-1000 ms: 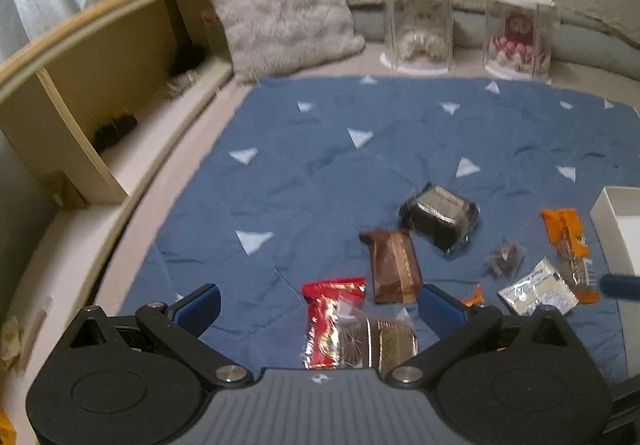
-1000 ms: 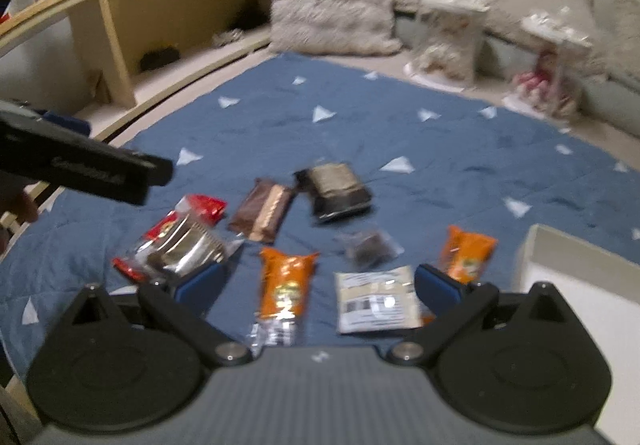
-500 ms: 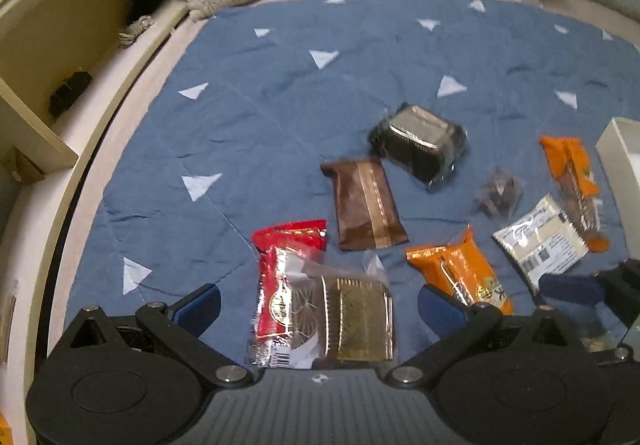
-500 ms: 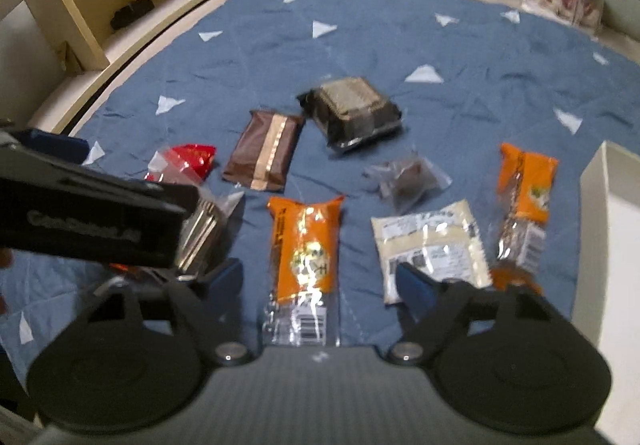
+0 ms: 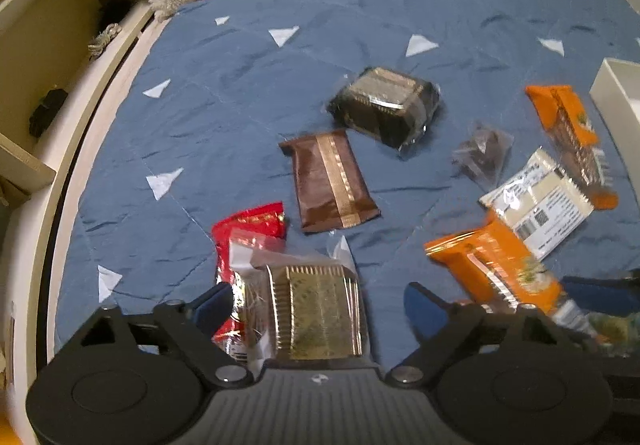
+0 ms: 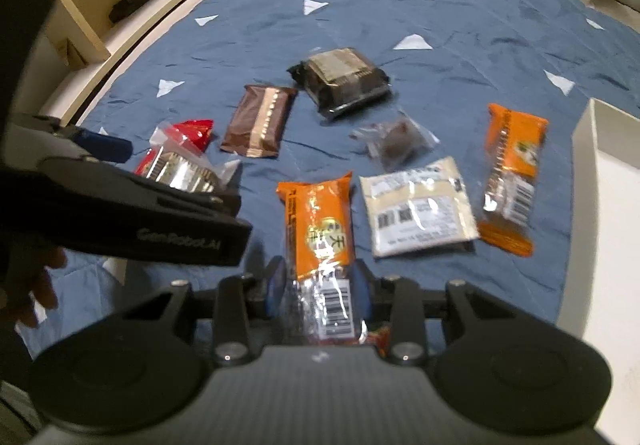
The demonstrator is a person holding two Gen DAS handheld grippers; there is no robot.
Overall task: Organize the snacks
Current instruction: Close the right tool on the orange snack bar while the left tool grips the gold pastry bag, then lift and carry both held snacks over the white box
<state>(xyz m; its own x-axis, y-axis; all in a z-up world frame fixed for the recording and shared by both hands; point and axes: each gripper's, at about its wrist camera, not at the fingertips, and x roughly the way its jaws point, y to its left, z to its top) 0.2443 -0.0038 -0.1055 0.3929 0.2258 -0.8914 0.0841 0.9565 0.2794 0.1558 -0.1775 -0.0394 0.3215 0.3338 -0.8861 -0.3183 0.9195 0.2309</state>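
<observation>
Closing on the orange foil snack packet (image 6: 316,221), pinched between the right gripper (image 6: 318,289). Left gripper (image 5: 318,305) spread, narrowing around clear gold-lined cake tray (image 5: 316,309).

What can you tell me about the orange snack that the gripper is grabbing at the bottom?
The orange snack packet is long and shiny, likely plastic film. Its top is orange with a round yellow-green badge; its near end is clear and silvery with a white barcode label. It lies lengthwise on the blue quilt, pointing away from the camera. The right gripper is closing on its near end, a blue pad on either side. The white packet lies just beside it.
</observation>
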